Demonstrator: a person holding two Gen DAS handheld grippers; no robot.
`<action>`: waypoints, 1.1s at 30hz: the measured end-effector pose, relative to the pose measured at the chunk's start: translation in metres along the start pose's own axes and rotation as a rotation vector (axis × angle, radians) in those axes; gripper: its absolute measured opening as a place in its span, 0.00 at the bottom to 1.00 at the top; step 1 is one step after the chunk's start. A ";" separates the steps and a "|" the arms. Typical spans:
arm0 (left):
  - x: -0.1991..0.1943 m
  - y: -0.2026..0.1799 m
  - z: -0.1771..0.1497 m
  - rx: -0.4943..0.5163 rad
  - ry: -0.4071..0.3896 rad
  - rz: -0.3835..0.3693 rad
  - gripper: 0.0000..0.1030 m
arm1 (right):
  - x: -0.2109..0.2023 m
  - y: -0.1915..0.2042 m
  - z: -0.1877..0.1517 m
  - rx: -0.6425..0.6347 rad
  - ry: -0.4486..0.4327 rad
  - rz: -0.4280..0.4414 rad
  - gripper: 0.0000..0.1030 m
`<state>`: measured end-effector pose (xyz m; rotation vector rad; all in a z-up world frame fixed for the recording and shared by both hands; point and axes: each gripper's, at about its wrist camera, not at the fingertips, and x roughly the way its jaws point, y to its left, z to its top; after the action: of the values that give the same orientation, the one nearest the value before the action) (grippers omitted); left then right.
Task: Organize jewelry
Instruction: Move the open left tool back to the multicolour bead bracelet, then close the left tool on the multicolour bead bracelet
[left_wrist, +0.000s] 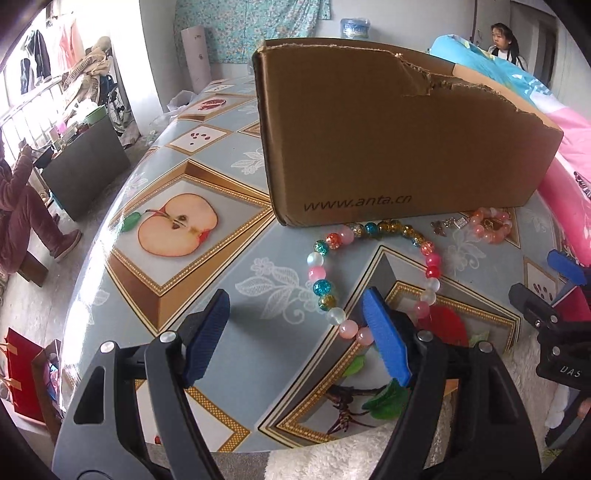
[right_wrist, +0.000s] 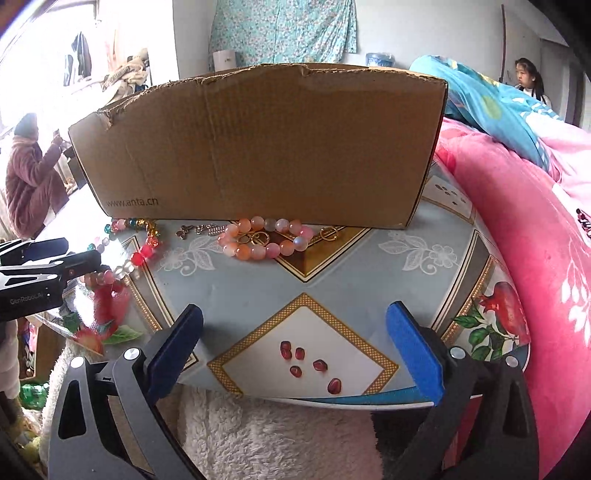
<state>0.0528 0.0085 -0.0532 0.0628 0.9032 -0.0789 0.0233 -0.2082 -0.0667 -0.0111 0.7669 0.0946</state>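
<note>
- The colourful bead bracelet (left_wrist: 373, 266) lies on the desk (left_wrist: 258, 354), near the cardboard box (left_wrist: 399, 136).
- The left hand-held gripper (left_wrist: 295, 332) is open beside it; the right hand-held gripper (right_wrist: 295, 347) is open and empty.
- Risk: the left gripper's right finger (left_wrist: 384, 336) covers some beads and could push the bracelet away.

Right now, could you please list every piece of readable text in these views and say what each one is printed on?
"www.anta.cn": on the front wall of the cardboard box, low at its left end.
"GenRoboLAI", last letters uncertain: on the left gripper body, seen from the right wrist.
"UAS", partly cut off: on the right gripper body, seen from the left wrist.
</note>
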 end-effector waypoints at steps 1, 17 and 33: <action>-0.001 0.002 -0.003 -0.004 -0.004 -0.005 0.69 | -0.002 0.001 -0.003 0.000 -0.010 0.000 0.94; -0.005 0.020 -0.012 -0.024 -0.067 -0.055 0.79 | -0.021 0.007 0.021 -0.008 -0.056 0.070 0.94; -0.012 0.031 -0.009 -0.023 -0.117 -0.224 0.39 | 0.012 0.068 0.068 -0.067 0.134 0.415 0.58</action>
<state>0.0409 0.0402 -0.0485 -0.0644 0.7912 -0.2775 0.0732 -0.1366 -0.0247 0.0793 0.8909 0.5178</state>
